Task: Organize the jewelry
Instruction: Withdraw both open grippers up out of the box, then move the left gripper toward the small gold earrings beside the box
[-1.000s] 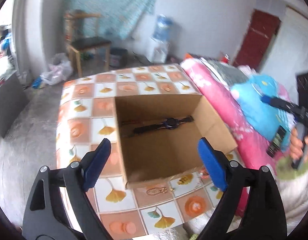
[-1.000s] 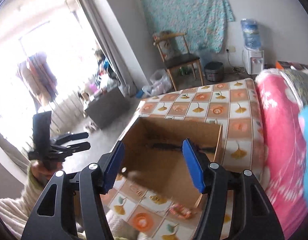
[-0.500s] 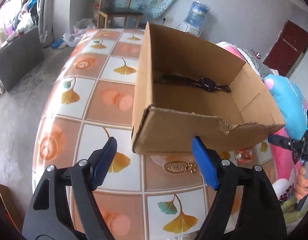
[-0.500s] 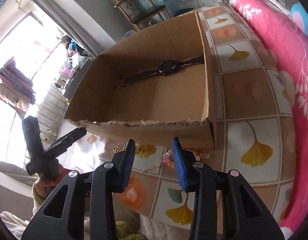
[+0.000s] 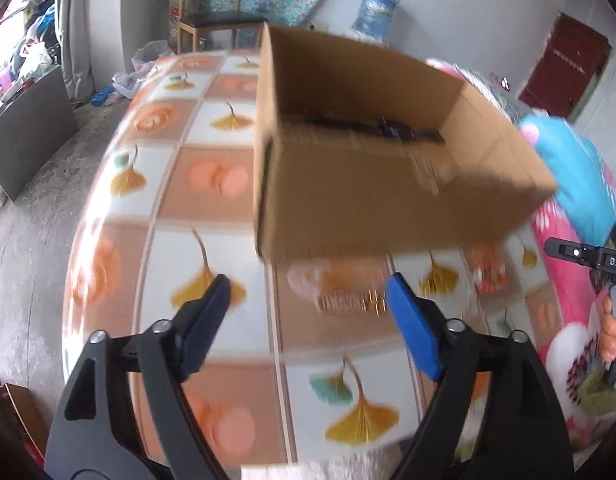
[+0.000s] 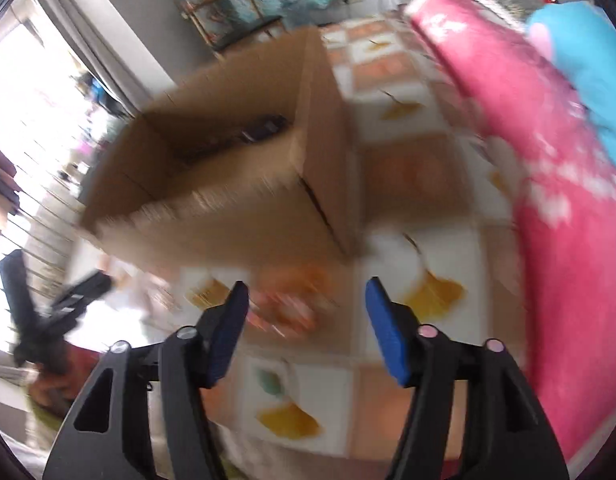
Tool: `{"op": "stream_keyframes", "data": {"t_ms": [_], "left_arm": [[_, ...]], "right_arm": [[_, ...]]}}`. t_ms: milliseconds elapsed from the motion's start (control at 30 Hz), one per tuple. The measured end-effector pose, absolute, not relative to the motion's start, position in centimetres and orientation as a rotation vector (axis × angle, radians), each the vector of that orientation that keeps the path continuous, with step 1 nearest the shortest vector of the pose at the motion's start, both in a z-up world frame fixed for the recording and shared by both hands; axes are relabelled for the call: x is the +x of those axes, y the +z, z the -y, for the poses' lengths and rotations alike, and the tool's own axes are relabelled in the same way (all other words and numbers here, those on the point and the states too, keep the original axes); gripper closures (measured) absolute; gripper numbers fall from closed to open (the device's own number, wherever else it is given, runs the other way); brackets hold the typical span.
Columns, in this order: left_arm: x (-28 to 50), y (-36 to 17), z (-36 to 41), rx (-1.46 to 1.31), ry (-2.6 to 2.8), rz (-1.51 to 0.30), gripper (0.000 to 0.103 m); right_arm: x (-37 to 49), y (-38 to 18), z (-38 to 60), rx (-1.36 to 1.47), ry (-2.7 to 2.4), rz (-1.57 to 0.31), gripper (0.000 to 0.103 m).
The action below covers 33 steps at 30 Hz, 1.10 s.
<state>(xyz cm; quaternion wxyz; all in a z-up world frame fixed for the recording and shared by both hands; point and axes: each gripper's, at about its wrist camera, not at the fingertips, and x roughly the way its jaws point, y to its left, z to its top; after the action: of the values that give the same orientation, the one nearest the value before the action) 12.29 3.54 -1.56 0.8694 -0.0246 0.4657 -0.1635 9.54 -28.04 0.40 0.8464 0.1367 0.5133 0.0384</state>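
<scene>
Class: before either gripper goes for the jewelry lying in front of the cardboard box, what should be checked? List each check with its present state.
1. Left gripper open and empty: ok.
2. Right gripper open and empty: ok.
3. Gold piece lies between the left fingers' line: ok.
4. Reddish piece ahead of the right gripper: ok, though blurred.
5. Cardboard box open on top: ok.
6. Watch already inside: ok.
</scene>
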Motion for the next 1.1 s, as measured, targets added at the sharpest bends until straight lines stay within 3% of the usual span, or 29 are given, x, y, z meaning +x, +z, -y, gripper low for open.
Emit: {"op": "stream_keyframes", "data": {"t_ms": [67,233,300,433,1100], "left_arm": [[10.9,-2.4,-3.0,0.001,-0.340,-0.991,0.019],[9.2,-5.1,-1.0,0.139,-0.284,-1.046,0.019],[8.7,-5.2,-0.7,0.169,-0.259,-1.024,0.016],[8.6,-5.4,-1.1,0.147,-0.233,-1.030,0.008],[9.5,-5.3,-1.2,0.126,-0.210,-1.059,0.007]], "right_arm": [[8.2,-0.9,27.3,0.226,0.038,-1.131,0.035],[7.5,-4.0,24.8,0.027,-0.002,-1.189,0.028],[7.5,-4.6,23.8,-0.048,-0.004,-1.184,0.017],[7.3,-4.8,23.2,-0.111,-0.022,-1.149,0.007],[8.9,-5.8,25.8,-0.002,-0.011,-1.159,0.006]]}}
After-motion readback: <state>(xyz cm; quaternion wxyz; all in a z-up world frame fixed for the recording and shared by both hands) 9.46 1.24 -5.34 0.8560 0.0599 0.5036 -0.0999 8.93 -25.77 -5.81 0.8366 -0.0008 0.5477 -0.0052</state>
